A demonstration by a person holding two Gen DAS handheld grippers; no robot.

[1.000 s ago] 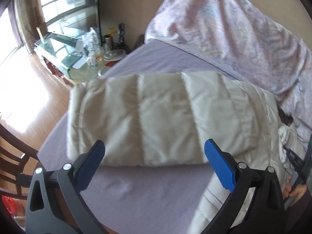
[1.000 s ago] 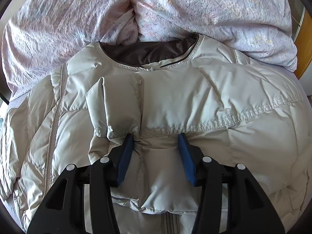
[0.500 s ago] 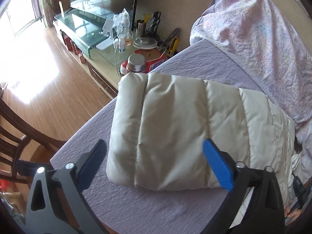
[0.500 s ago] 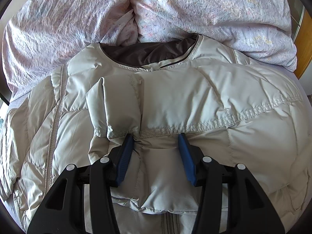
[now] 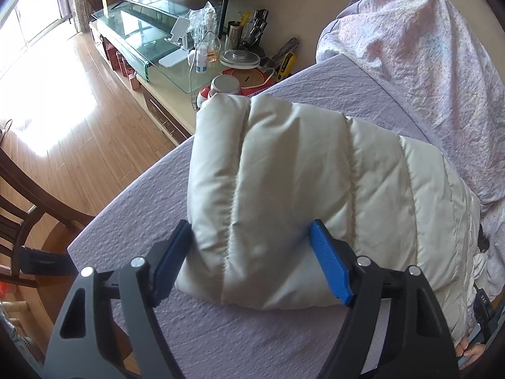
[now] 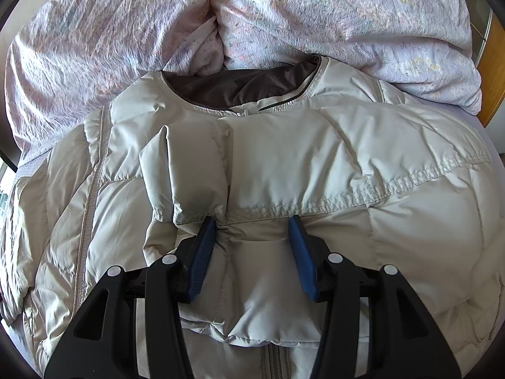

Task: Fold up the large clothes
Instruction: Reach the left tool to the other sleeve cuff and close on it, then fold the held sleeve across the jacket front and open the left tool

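My left hand-held gripper [image 5: 251, 265] has the cuff end of the jacket's sleeve [image 5: 284, 170] between its blue pads; its jaws have just been closing, and both pads now press into the padding on either side, so I read this as a fresh grip on the sleeve. I take it there because the cuff is the free end, the part I can carry across the body for the next fold.

My right hand-held gripper [image 6: 252, 246] is clamped on a pinch of the puffy cream jacket [image 6: 394, 221] at mid-chest, just below the cuff of the other sleeve [image 6: 189, 170], which already lies folded across the front. I judge that grip serves as an anchor, keeping that sleeve and the body from sliding while the left side works.

The jacket lies front up on the bed [image 5: 132, 221], its dark-lined collar [image 6: 240, 85] toward the heaped floral duvet [image 6: 315, 19].

The left sleeve reaches out toward the bed's edge, beyond which stand a low cabinet [image 5: 164, 101] crowded with jars and bottles, and a wooden chair [image 5: 28, 218]. There is no spare room outward there; the free path is inward, over the jacket. The duvet closes off the collar side.
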